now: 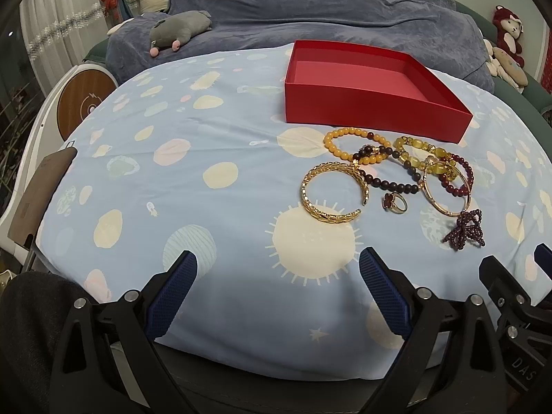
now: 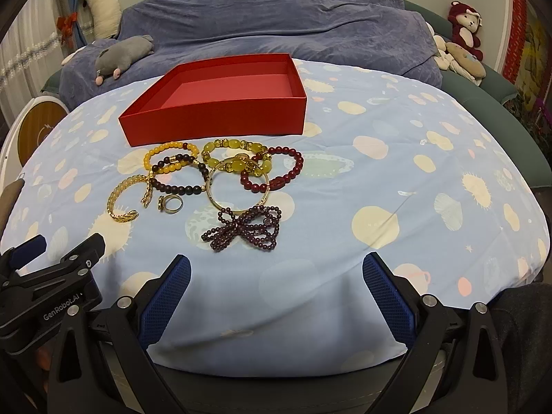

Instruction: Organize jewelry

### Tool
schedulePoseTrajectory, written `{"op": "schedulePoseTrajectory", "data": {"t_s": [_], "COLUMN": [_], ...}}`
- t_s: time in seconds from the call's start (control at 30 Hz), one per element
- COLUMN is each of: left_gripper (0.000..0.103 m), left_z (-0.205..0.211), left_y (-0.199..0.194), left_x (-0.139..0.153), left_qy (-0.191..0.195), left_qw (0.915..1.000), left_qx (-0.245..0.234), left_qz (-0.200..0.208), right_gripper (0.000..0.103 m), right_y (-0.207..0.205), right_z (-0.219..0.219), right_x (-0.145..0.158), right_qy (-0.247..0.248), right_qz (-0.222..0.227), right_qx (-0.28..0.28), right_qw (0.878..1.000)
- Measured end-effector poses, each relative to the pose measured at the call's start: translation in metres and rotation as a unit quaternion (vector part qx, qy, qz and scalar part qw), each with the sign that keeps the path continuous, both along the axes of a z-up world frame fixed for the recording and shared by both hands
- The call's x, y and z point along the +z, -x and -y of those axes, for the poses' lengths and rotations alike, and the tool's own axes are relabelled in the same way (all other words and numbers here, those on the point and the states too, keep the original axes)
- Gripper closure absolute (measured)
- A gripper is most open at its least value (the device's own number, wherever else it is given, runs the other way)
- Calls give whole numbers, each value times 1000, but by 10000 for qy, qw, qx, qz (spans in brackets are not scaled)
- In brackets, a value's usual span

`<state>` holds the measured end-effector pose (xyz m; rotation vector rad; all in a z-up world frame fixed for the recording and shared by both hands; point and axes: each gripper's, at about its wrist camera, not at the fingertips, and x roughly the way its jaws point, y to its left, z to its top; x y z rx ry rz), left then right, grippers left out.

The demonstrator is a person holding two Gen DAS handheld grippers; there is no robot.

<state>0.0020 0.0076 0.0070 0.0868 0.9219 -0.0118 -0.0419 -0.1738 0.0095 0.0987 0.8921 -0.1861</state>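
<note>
An empty red box (image 1: 365, 103) (image 2: 220, 120) stands on the blue spotted cloth. In front of it lies a cluster of jewelry: a gold cuff bracelet (image 1: 331, 191) (image 2: 122, 201), a ring (image 1: 396, 203) (image 2: 170, 203), an orange bead bracelet (image 1: 345, 145) (image 2: 165, 157), a dark bead bracelet (image 1: 390, 176) (image 2: 179, 179), a yellow-green bead bracelet (image 2: 234, 155), a dark red bead bracelet (image 2: 276, 172), a thin gold bangle (image 1: 445, 193) (image 2: 238, 186) and a purple bead bow (image 1: 465, 229) (image 2: 245, 229). My left gripper (image 1: 277, 269) is open and empty, near the cloth's front edge. My right gripper (image 2: 276, 269) is open and empty, just short of the bow.
A grey plush toy (image 1: 179, 31) lies on the dark blue bedding (image 1: 310, 10) behind the cloth. Stuffed animals (image 2: 464, 34) sit at the far right. A round wooden-faced device (image 1: 82, 103) stands off the left edge. The cloth (image 2: 396, 172) covers a rounded surface.
</note>
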Motion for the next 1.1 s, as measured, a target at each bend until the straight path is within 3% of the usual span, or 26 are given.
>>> {"op": "schedulePoseTrajectory", "data": {"t_s": [1.1], "left_gripper": [12], "left_z": [2], "left_y": [0], "left_x": [0], "left_qy": [-39], "left_qw": [10000], "left_qx": [-30], "left_qz": [2], "right_gripper": [7], "right_y": [1], "right_z": [0], "right_x": [0], "right_qy": [4], "right_qz": [-3], "right_qx": [-14], "right_qw": [10000]}}
